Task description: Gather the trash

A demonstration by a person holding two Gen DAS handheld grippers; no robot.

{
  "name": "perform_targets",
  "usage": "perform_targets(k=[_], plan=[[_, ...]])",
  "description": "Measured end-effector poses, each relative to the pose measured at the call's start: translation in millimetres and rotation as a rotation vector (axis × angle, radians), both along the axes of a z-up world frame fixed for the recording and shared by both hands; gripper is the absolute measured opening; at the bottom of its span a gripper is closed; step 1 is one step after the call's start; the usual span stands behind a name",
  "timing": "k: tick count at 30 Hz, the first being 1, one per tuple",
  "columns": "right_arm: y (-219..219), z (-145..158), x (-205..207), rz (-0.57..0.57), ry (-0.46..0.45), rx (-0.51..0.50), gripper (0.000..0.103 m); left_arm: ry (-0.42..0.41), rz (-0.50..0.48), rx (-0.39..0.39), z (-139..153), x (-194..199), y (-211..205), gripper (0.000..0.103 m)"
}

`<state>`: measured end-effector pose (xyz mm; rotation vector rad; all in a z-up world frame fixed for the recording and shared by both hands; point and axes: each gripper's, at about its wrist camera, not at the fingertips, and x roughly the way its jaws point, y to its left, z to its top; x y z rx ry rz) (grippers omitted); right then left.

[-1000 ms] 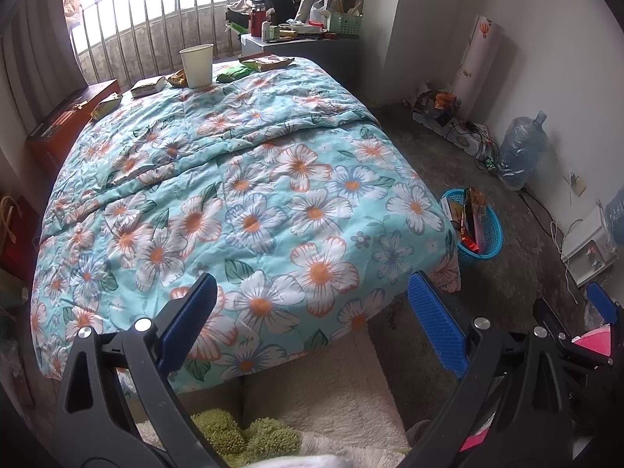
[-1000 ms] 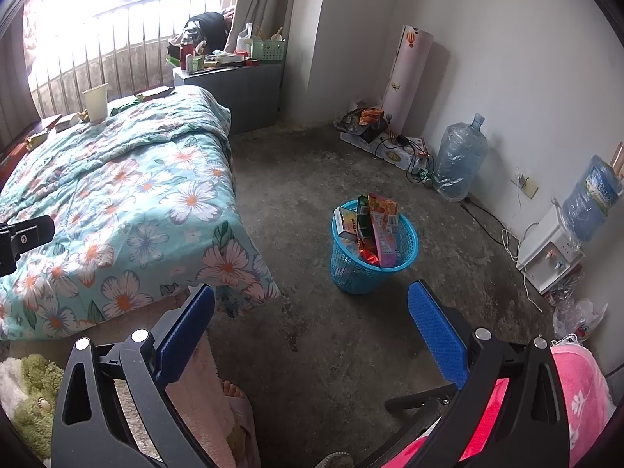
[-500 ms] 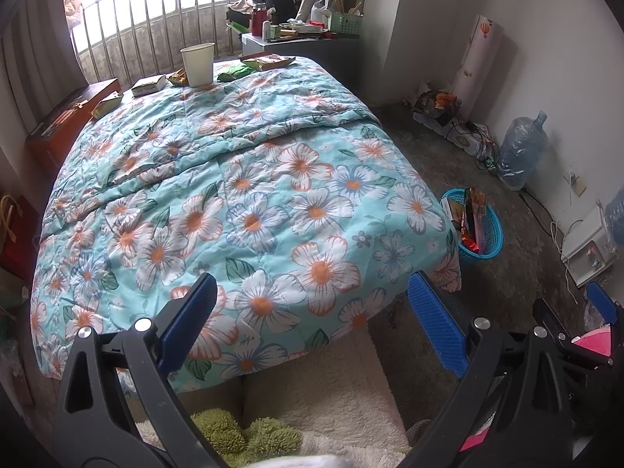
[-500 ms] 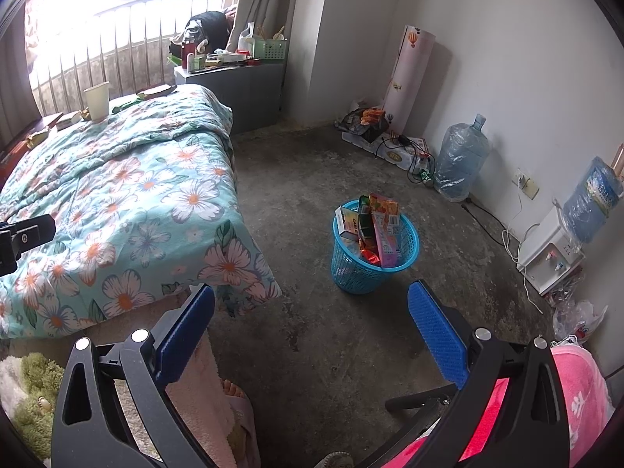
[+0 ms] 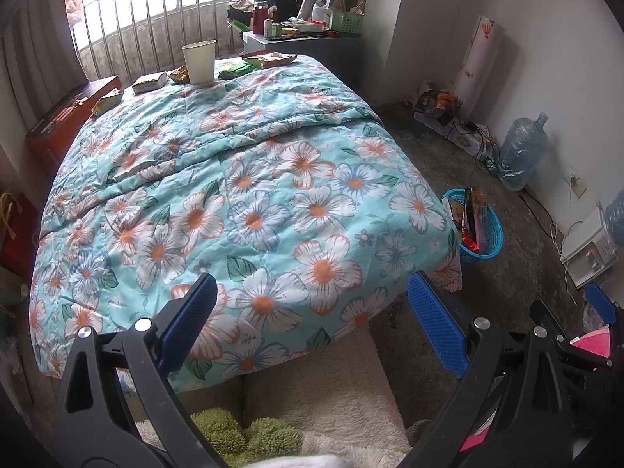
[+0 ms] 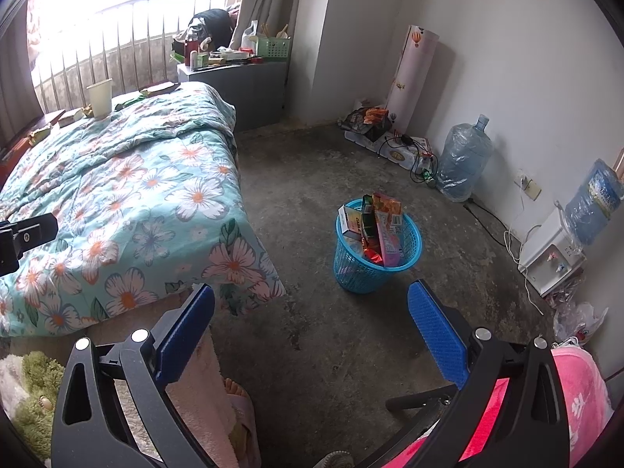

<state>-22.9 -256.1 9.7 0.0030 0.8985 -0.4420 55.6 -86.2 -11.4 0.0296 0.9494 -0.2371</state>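
The left gripper [image 5: 312,300] has its blue-padded fingers [image 5: 191,314] spread wide apart, holding nothing and touching nothing, above the foot of the bed [image 5: 241,179]. The right gripper [image 6: 312,304] is likewise wide apart and empty, over the bare concrete floor [image 6: 331,163].

A teal floral quilt covers the bed. At its far end, by the barred window, stands a white paper cup [image 5: 199,61], with trash around it: a yellow wrapper [image 5: 178,75] just beside the cup, a green packet [image 5: 233,70], a flat snack pack [image 5: 269,59], a small box [image 5: 148,82] and another wrapper [image 5: 105,102] near the left edge. A blue plastic basket [image 6: 374,269] stands on the floor just off the bed's corner, already holding several upright boxes and wrappers.

Behind the bed a grey worktop [image 6: 234,74] carries bottles and a green basket. Along the wall are a large water bottle [image 6: 462,160], a rolled patterned sheet and tangled cables.

The left view shows the whole quilt and a red-brown case [image 5: 70,117] beside the bed; the right view shows the basket's contents clearly, a bare foot in a slipper [image 6: 238,394] and a pink blanket [image 6: 577,390].
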Motion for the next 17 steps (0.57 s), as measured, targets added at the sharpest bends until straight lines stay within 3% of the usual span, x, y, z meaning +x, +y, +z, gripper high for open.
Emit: perform_targets(k=[17], plan=[[1.4,-0.4,1.1,0.001,0.003,0.001,0.097,0.003,0.001,-0.003,-0.6,0.0,2.4,0.094]])
